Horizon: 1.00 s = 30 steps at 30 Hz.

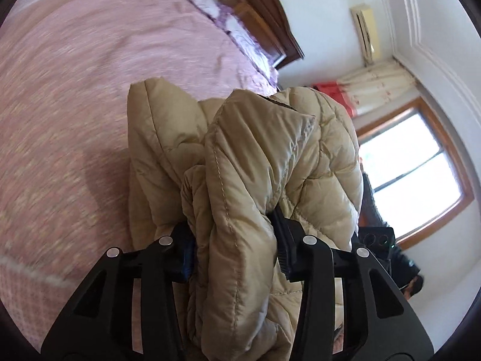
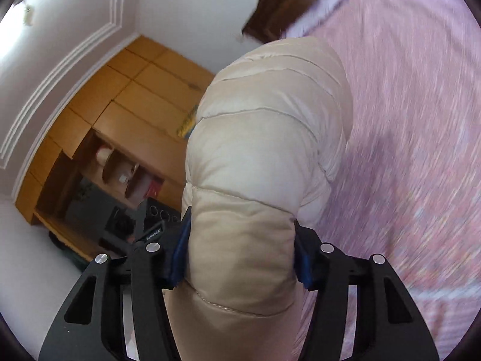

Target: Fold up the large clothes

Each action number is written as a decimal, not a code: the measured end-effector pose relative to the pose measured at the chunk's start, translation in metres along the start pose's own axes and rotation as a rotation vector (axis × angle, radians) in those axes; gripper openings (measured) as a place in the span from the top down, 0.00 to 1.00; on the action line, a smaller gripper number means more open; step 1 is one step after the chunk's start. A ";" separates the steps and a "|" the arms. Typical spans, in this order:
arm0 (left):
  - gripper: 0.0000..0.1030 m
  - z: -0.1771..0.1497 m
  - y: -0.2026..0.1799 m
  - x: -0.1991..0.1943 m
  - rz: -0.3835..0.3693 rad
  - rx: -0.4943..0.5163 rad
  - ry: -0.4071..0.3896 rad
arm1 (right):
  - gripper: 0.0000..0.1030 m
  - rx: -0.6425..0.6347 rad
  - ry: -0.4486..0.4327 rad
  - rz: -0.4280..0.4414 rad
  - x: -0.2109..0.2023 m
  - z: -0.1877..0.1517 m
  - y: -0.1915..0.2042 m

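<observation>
My left hand-held gripper (image 1: pixel 234 252) pointed a little down toward the bed (image 1: pixel 75 105). Its two black fingers were squeezed onto a thick bunch of the tan puffy jacket (image 1: pixel 240 165). The jacket was lifted up off the pink bedspread and bulged out in front of the fingers, with folds sticking up past them. Its shadow fell on the spread to the left.

My right hand-held gripper (image 2: pixel 240 258) was also tipped a little down. Its blue pads (image 2: pixel 180 255) pressed on both sides of a fat, rounded roll of the same jacket (image 2: pixel 270 138). The roll curved up and away from the fingers.

In the left view the bed had lots of flat, open room to the left of the jacket. The wooden headboard (image 1: pixel 255 15) stood at the far edge, and a window (image 1: pixel 412 174) was off to the right. In the right view the pink spread stretched wide on the right side. A wooden cupboard (image 2: pixel 120 105) with shelves stood against the wall on the left, well apart from the jacket. The bedspread looked blurry in both views.
</observation>
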State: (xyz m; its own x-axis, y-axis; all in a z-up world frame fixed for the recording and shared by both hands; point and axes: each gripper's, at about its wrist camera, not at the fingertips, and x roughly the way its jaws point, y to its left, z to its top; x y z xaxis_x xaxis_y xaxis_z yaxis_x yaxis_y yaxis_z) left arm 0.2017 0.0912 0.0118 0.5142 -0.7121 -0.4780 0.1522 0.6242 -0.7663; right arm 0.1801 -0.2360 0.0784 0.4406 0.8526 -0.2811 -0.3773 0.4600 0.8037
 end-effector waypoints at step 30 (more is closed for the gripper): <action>0.09 -0.069 -0.016 -0.035 0.572 0.253 -0.078 | 0.18 -0.136 0.083 -0.560 -0.021 -0.027 -0.028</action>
State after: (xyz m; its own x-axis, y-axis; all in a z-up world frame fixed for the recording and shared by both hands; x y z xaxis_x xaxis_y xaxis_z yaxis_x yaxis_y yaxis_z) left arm 0.1229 0.0842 0.0107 0.6322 -0.2233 -0.7419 0.0247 0.9629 -0.2687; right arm 0.1595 -0.2598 0.0470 0.5397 0.4841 -0.6887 -0.2088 0.8695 0.4476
